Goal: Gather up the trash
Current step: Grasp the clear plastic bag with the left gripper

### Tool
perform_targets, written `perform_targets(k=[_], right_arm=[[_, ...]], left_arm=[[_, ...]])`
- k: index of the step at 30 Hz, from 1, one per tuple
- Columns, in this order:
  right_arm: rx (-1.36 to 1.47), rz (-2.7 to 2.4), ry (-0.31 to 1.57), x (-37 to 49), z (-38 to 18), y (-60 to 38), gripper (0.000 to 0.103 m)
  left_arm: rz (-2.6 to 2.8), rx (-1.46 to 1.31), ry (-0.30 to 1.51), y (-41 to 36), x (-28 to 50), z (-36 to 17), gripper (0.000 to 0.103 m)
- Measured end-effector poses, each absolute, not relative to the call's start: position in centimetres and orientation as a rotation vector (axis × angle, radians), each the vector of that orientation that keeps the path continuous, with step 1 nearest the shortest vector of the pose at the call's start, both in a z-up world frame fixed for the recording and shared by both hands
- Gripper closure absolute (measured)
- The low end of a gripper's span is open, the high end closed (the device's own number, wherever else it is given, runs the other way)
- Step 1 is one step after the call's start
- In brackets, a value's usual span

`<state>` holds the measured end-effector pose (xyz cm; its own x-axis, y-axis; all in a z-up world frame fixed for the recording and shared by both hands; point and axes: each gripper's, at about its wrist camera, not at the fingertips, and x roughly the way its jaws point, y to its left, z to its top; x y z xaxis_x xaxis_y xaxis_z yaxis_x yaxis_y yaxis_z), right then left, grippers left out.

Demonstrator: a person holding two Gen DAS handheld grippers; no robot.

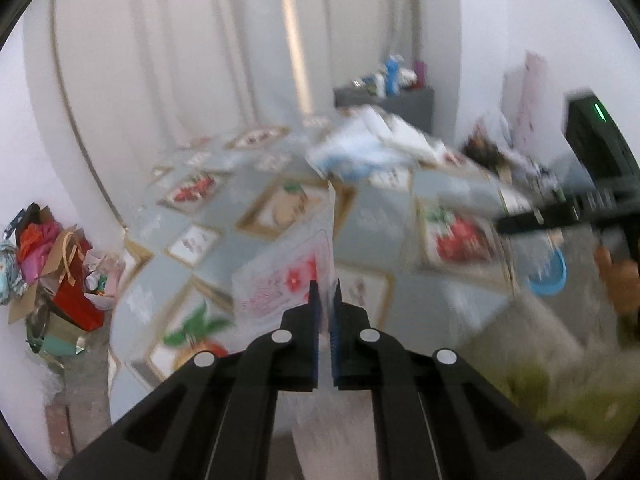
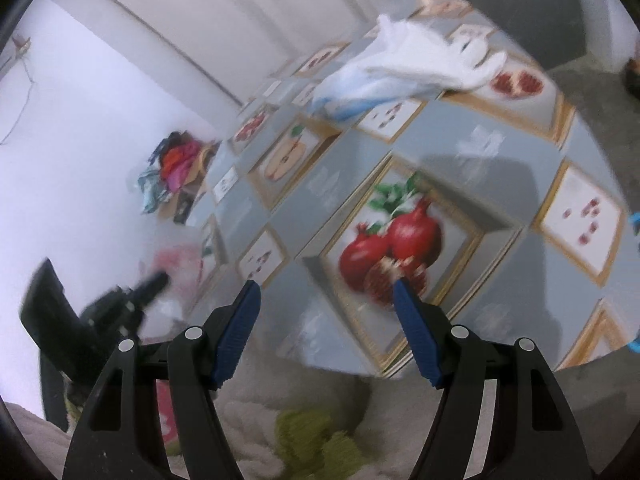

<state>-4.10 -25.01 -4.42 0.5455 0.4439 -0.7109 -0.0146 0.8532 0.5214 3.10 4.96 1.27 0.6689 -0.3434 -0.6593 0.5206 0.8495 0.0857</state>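
Pinching a thin clear wrapper [image 1: 288, 280] with a red print, left gripper [image 1: 326, 292] jaws nearly closed on it above the table's [image 2: 472, 148] near edge. Right gripper [image 2: 326, 292] wide open, empty. Crumpled white-and-blue wrapping [image 2: 404, 68] sits by the far edge.

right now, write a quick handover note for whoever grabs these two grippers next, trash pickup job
Left gripper: shut on a thin clear plastic wrapper with red flower print, held just above the table.
Right gripper: open, empty, over the pomegranate picture on the tablecloth.
Still on the table: white and blue crumpled plastic bag at the far side.
Done: wrapper gripped. Left: bin it, then collect the bag. No bin can be made out for certain.
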Motion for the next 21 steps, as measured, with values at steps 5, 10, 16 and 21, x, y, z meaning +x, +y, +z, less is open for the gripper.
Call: perform_targets(k=[5,10,16,21], right_arm=[[0.459,0.199,0.913,-1.9,-2.8,-27.1,0.038],[0.328,0.137,0.838,1.8,-0.9,-27.5,0.039],[0.222,0.117,0.795,7.4,-0.9,-27.2,0.043],[0.183,0.084,0.787,10.9,-1.5,-27.7,0.045]], left_arm=[[-0.466,0.169,0.644,4.3,7.7,2.3,0.099],[-0.482,0.079,0.658,2.4,12.8,2.4,0.099],[-0.502,0.104,0.619,-1.7,18.1,3.6,0.099],[-0.521,0.148,0.608,-5.8,21.9,3.5,0.099]])
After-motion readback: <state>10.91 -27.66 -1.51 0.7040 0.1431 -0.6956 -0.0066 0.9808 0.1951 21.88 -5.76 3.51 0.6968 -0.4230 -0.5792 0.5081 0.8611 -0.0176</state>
